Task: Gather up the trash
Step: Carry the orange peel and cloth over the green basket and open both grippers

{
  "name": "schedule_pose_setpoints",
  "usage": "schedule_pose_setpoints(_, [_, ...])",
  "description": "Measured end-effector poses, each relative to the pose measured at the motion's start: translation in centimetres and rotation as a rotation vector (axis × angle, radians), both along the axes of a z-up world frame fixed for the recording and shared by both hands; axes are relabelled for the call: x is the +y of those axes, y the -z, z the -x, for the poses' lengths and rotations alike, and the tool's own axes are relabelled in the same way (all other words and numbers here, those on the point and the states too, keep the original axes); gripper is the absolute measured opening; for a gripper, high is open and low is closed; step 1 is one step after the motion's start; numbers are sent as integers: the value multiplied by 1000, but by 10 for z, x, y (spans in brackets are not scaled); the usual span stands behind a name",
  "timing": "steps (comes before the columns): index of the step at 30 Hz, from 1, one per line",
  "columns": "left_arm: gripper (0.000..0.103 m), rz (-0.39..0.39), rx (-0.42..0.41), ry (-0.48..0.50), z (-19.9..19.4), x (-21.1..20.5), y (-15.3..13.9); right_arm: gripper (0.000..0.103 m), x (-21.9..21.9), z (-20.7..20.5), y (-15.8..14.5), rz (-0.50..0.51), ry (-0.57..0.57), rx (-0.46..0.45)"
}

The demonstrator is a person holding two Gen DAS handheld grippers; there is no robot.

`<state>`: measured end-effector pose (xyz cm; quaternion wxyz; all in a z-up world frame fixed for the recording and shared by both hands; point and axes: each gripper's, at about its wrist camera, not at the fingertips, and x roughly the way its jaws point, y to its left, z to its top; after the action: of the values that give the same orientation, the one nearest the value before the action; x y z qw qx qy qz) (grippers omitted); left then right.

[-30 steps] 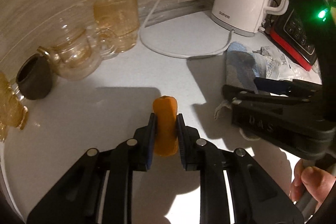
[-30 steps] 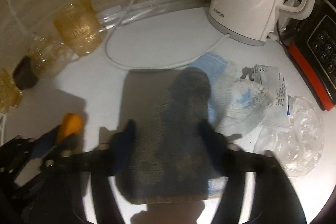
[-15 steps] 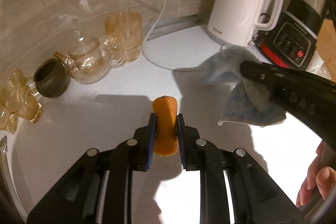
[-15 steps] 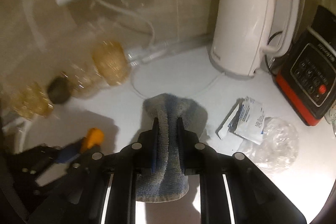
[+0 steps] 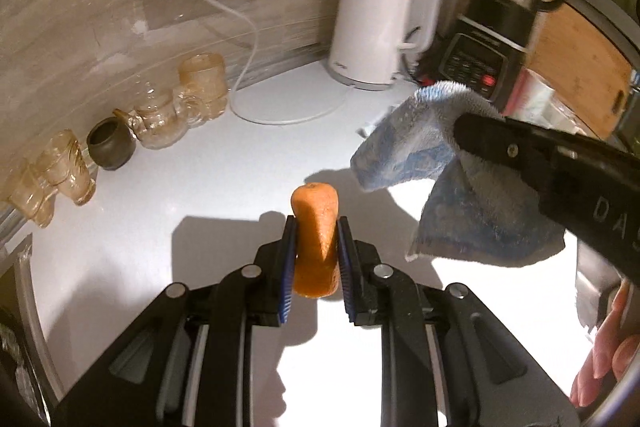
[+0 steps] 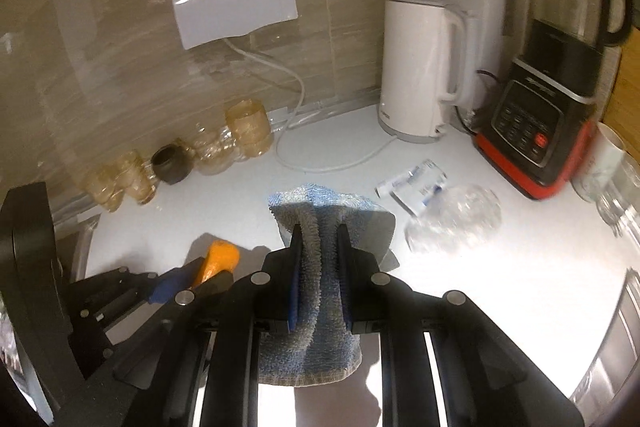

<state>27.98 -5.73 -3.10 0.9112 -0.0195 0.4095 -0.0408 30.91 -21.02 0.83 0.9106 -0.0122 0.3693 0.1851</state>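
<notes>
White countertop fills my view, backed by a beige tiled wall with a white socket cover and a cord looping down to the counter. My left gripper is clamped on a carrot piece, which stands upright between the blue pads, its blunt end poking above them, clear of the counter. My right gripper is closed on a blue towelling cloth; the fabric is pinched into a fold between the pads, bunches above them and hangs below in a flap. In the left wrist view the same cloth dangles off the counter from the right gripper's black finger, to the right of the carrot and apart from it. A person's fingertips show at that picture's lower right edge.

On the counter beyond the cloth I see a printed white sachet and, just beside it, a crumpled clear plastic wrapper, both lying flat and untouched. Against the wall stand a white electric kettle and, to its right, a black and red blender with a glass jug. Along the left wall runs a row of amber glass cups, a dark little pot, a clear glass teapot and another amber cup
</notes>
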Motion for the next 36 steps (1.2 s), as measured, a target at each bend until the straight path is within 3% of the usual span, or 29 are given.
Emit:
schedule_pose_setpoints(10, [19,-10,-29,61,87,-44,-27,17,-63,113,-21,-54,13,-35])
schedule_pose_setpoints(17, [19,-23,-14,170,165,-72,-28,16,-106,195,-23,-63,16,-47])
schedule_pose_setpoints(24, [19,21,158,339,237,-110,30,16,-148,265,5,-61,41,18])
schedule_pose_setpoints(31, [20,-12,320,417,278,-139,102,16,-181,318,44,-44,77,112])
schedule_pose_setpoints(36, [19,-6,455,452,286,-154,157,17,-191,346,73,-32,79,185])
